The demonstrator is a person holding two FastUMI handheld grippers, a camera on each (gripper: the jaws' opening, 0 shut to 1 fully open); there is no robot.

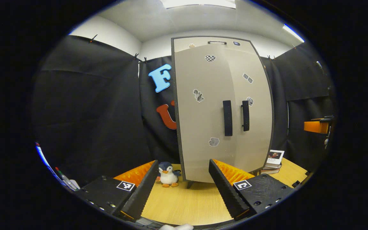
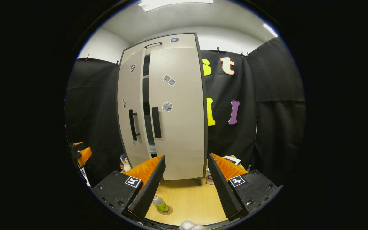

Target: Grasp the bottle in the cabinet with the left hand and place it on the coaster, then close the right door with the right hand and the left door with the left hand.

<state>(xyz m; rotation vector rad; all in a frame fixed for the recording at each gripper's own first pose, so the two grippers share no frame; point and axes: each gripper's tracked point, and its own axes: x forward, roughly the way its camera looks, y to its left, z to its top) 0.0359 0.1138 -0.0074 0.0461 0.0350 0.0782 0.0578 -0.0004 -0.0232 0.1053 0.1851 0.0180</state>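
Beside the right claw's (image 2: pixel 184 182) left finger, a clear bottle of green liquid (image 2: pixel 160 203) stands on a round brown coaster (image 2: pixel 168 211); both claws gape empty.

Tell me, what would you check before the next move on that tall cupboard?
1. Clear bottle of green liquid on the round brown coaster: ok.
2. Right beige cabinet door shut: looks ok.
3. Left beige cabinet door shut: not ok, a dark gap shows beside it.
4. Left gripper open and empty: ok.
5. Right gripper open and empty: ok.
6. Toy penguin out of the left door's swing: cannot tell.
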